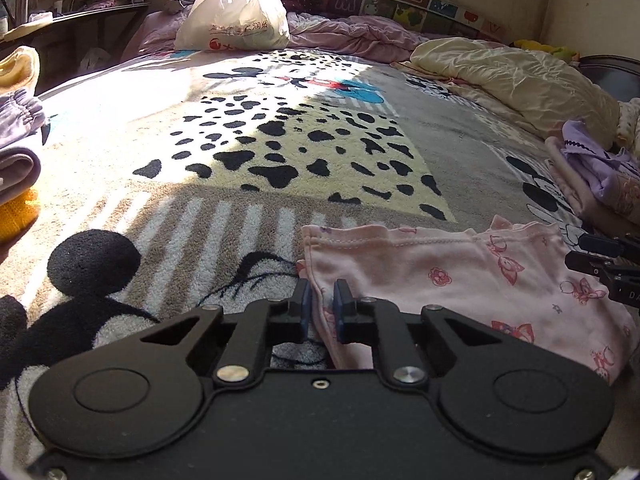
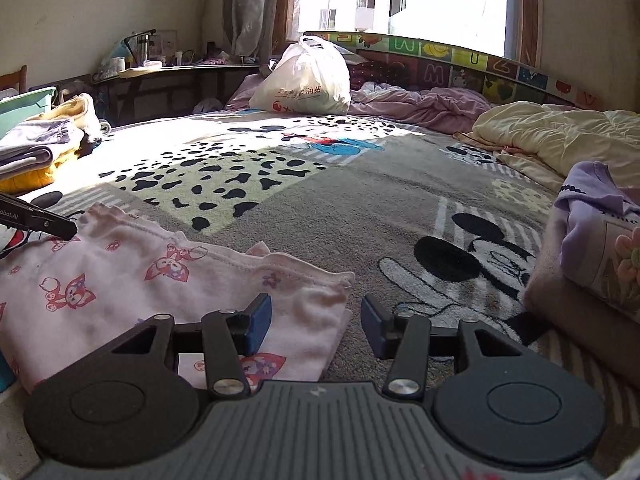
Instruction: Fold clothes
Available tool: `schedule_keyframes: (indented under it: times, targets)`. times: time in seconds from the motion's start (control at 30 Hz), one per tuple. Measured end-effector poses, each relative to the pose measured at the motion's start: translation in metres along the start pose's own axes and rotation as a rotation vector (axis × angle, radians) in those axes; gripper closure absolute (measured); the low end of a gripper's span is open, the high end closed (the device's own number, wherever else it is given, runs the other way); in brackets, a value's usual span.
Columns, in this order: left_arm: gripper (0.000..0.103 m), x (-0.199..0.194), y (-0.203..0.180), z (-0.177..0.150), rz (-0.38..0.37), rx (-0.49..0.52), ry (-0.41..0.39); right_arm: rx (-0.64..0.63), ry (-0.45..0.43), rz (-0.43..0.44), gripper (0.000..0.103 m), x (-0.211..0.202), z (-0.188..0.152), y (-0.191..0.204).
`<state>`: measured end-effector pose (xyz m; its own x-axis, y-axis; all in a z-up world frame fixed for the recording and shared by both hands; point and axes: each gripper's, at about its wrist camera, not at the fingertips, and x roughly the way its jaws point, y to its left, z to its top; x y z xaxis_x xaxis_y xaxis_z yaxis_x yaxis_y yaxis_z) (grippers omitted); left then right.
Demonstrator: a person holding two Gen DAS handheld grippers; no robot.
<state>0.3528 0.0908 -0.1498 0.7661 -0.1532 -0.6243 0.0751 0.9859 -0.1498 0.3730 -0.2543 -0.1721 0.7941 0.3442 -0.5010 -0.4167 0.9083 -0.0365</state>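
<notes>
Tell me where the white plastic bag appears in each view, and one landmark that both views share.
Left wrist view: white plastic bag sits top centre-left, at the bed's far end.
Right wrist view: white plastic bag sits upper centre, below the window.
Shared landmark: the alphabet play mat standing just right of the bag.

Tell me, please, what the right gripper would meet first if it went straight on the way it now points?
Most likely the cartoon-mouse blanket. The right gripper stands open, the pink printed garment's corner under its left finger; the gap ahead shows bare blanket. Depth is unclear.
</notes>
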Motion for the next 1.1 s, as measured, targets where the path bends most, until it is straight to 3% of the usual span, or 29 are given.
schedule_keyframes:
  times: [0.1,0.23,0.5,0.67,0.83,1.03,1.1]
  targets:
    - [0.096,-0.001,-0.001,-0.001,0.013,0.014,0.001,-0.008,0.0,0.0,0.053,0.0,0.0,0.002]
    - [0.096,-0.003,-0.017,-0.004,0.073,0.131,-0.028,-0.013,-0.001,0.002,0.052,-0.001,0.001,0.003]
    - [0.096,0.003,-0.02,-0.005,0.09,0.145,-0.037,-0.022,0.006,0.004,0.051,0.001,0.001,0.005]
    - [0.102,-0.001,-0.023,-0.005,0.107,0.164,-0.052,-0.016,0.007,0.006,0.051,0.002,0.0,0.004]
    - [0.102,-0.01,-0.024,-0.003,0.127,0.165,-0.071,-0.019,0.003,0.006,0.051,0.001,0.0,0.004]
    - [0.099,0.001,-0.022,-0.009,0.142,0.155,-0.04,-0.015,-0.001,0.002,0.051,-0.001,-0.001,0.004]
    - [0.099,-0.005,-0.024,-0.006,0.144,0.15,-0.071,-0.011,-0.01,0.005,0.051,-0.002,-0.001,0.003]
